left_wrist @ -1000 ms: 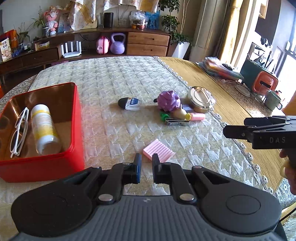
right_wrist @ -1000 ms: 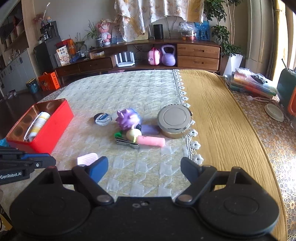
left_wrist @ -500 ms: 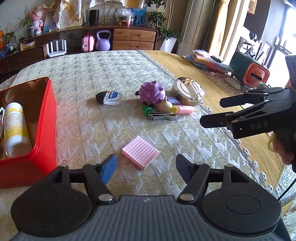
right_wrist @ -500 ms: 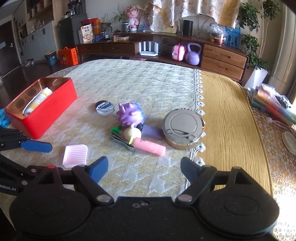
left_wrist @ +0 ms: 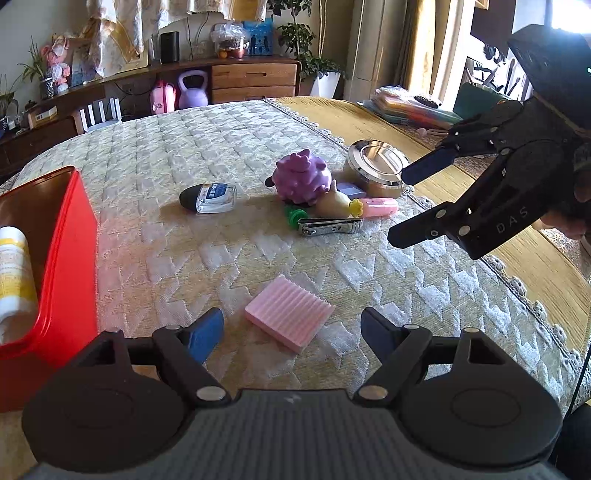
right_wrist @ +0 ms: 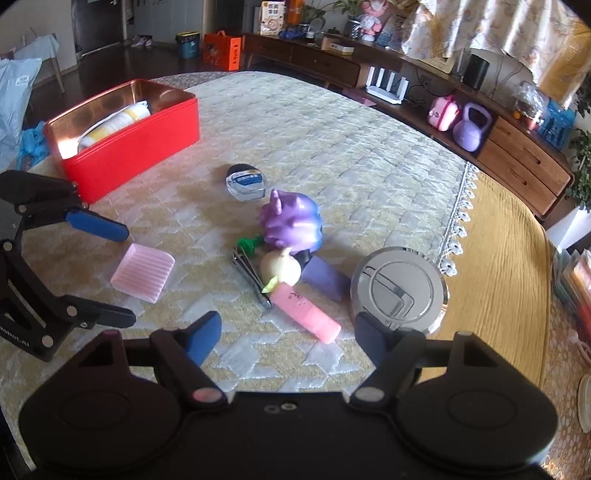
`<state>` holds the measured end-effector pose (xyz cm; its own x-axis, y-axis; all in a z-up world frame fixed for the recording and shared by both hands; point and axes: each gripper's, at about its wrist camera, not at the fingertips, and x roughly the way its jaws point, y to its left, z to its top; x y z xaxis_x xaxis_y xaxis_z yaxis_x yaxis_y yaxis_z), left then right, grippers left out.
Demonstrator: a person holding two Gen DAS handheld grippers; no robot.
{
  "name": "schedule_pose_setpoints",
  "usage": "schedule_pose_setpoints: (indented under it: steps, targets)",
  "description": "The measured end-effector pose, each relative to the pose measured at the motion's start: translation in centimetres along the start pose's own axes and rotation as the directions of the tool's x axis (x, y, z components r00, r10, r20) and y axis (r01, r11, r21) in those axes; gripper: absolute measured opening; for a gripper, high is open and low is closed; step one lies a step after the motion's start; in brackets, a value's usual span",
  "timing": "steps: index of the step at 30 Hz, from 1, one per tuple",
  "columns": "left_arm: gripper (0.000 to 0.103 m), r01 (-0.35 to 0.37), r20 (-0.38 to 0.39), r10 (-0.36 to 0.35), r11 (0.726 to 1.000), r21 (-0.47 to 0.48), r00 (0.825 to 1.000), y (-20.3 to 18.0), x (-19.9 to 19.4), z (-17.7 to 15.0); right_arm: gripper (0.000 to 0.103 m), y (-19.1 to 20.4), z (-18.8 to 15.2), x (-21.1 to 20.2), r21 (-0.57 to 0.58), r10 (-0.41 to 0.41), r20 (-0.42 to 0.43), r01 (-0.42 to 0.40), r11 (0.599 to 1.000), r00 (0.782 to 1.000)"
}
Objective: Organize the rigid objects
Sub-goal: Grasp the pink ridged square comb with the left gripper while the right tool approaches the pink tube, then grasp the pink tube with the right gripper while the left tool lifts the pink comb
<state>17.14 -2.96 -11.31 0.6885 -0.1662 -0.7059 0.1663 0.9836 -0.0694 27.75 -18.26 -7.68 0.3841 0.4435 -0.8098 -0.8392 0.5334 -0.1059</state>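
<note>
Left gripper (left_wrist: 291, 330) jaws opening, nothing clamped; pink ridged block (left_wrist: 290, 312) lies flat on the counter (left_wrist: 221, 129) just ahead between them. Likely step: straddle the block square, pinch its side edges, carry to the red tin (left_wrist: 70, 258) at the counter's left edge. Right gripper (right_wrist: 288, 332) jaws closing over the pink tube (right_wrist: 306, 314), not gripping. Right view alone shows the purple block (right_wrist: 325, 275) and tin contents.

Far ahead of the jaws a long wooden sideboard (left_wrist: 255, 79) with drawers lines the wall, a curtain (right_wrist: 498, 26) hanging above it and daylight entering from the right.
</note>
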Motion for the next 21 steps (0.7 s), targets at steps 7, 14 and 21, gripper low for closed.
schedule_pose_setpoints:
  steps: [7,14,21]
  targets:
    - [0.081,0.001,0.017,-0.002,0.999,0.047,1.0,-0.1,0.7,0.0,0.056,-0.6,0.6,1.6,-0.055,0.009,-0.042,-0.011,0.998,0.999]
    - [0.076,-0.002,0.026,-0.001,0.996,0.088,1.0,-0.3,1.0,0.0,0.045,-0.3,0.8,2.5,-0.106,-0.002,-0.067,-0.005,0.994,0.998]
    - [0.054,-0.003,0.029,0.0,0.994,0.113,1.0,-0.7,0.7,0.1,0.024,0.7,1.0,2.4,-0.148,-0.009,-0.063,-0.001,0.989,0.998]
